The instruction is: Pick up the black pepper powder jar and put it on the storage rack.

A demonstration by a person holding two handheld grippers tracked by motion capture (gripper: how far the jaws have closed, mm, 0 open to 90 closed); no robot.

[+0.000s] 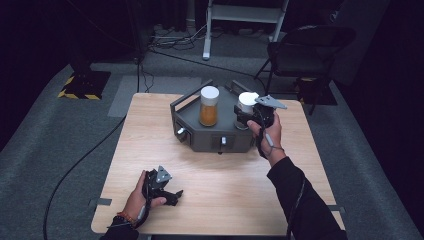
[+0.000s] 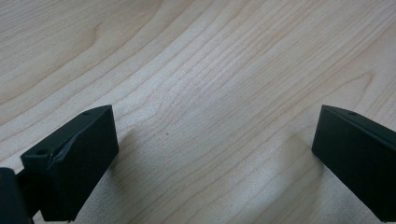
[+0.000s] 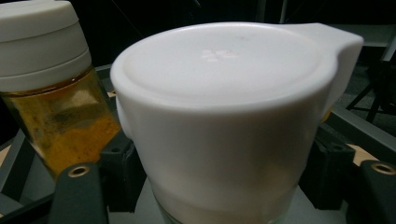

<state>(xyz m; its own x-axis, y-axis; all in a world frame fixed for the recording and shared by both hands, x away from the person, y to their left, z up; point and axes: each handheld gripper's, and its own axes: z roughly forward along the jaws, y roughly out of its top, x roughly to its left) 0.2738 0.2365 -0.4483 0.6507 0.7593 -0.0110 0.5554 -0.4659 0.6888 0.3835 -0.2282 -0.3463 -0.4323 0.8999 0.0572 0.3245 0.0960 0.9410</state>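
The right gripper point(image 1: 248, 116) is pinching the white-lidded jar point(image 3: 224, 121) in the grey rack point(image 1: 210, 137) – placement nearly finished, release remaining. The left gripper point(image 1: 170, 192) is resting on the table point(image 1: 225, 185) – jaws spread, holding nothing.

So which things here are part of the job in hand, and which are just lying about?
Job in hand:
- white-lidded jar, between the right hand-held gripper jaws
- grey rack under it
- amber jar in the rack

Lying about:
- folding chair
- floor cables
- left hand-held gripper, open over bare table
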